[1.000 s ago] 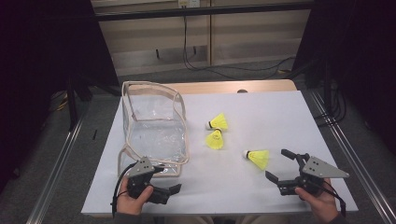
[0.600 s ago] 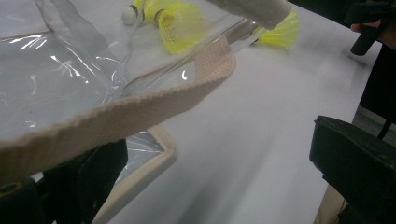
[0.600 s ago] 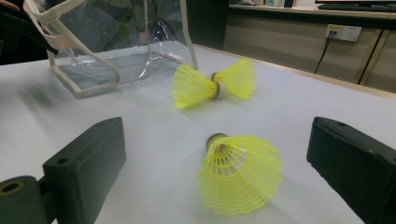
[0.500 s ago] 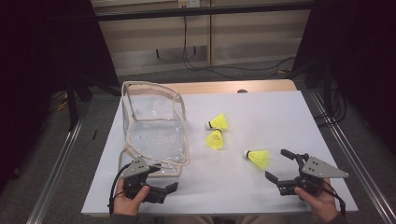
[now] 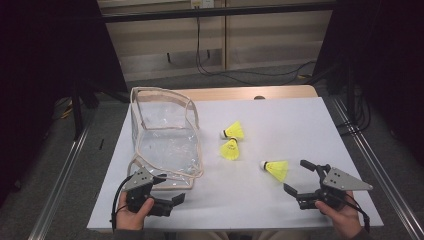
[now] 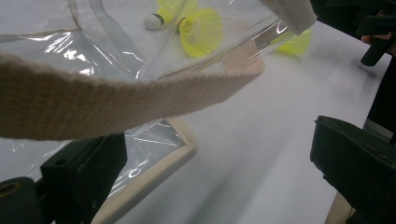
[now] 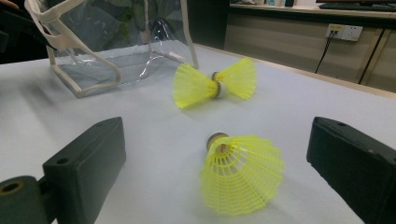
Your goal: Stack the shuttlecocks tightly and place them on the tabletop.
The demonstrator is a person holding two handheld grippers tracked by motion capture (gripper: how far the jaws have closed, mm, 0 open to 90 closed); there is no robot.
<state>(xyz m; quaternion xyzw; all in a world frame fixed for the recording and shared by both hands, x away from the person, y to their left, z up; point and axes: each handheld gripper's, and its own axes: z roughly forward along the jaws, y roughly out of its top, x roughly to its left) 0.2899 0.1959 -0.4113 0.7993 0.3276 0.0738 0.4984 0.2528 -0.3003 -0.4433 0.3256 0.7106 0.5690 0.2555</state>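
A clear plastic bag [image 5: 165, 135] with beige trim stands open at the table's left. My left gripper [image 5: 170, 189] sits at the bag's near corner, open. In the left gripper view its jaws [image 6: 215, 158] are wide apart, and the bag's beige strap [image 6: 116, 100] crosses close above the left jaw. Three yellow shuttlecocks lie on the white table: two together [image 5: 233, 131] [image 5: 230, 149] and one nearer [image 5: 275, 169]. My right gripper [image 5: 296, 176] is open just right of the nearest shuttlecock [image 7: 243, 175], which lies between and ahead of its jaws [image 7: 215, 163].
The white tabletop [image 5: 280, 115] has free room at the back right. Its near edge runs just under both hands. Dark floor, metal rails and cables surround the table. The other hand's gripper [image 6: 373, 32] shows at the top right of the left gripper view.
My left gripper has shifted slightly left along the bag's near corner. The right gripper and the shuttlecocks have stayed put.
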